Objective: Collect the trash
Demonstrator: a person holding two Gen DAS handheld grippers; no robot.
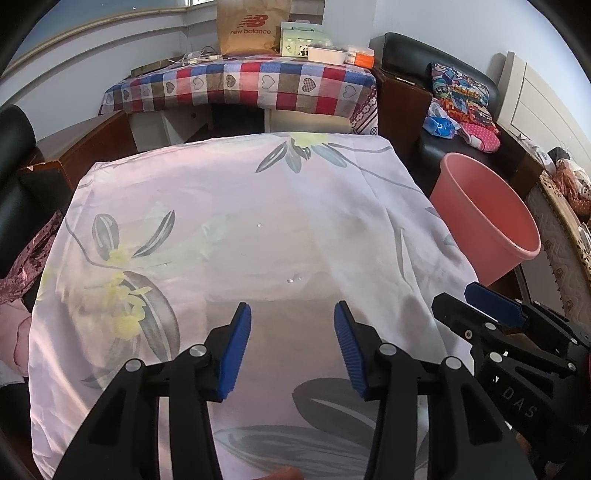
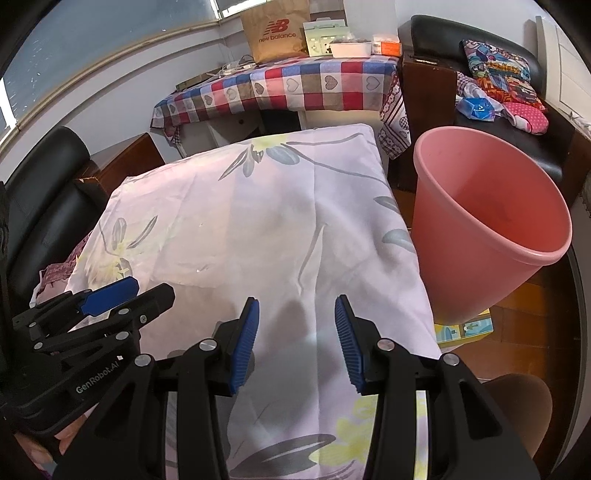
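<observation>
A table draped in a pale pink flowered cloth [image 1: 258,206] [image 2: 258,206] fills both views. A few tiny white scraps [image 1: 291,280] [image 2: 198,271] lie on it. An empty pink bin [image 1: 484,221] [image 2: 487,221] stands tilted off the table's right edge. My left gripper [image 1: 292,305] [image 2: 153,288] hovers over the near part of the cloth, open, with only cloth showing between its blue pads. My right gripper [image 2: 297,300] [image 1: 454,293] hangs beside it on the right, near the table's right edge, also open and holding nothing.
Behind stands a table with a checked cloth [image 1: 240,85] carrying a brown paper bag [image 1: 251,26] and boxes. A black armchair [image 2: 480,122] with colourful cushions sits at the back right. A black sofa [image 2: 40,177] lies at left. A yellow-green box [image 2: 465,328] lies under the bin.
</observation>
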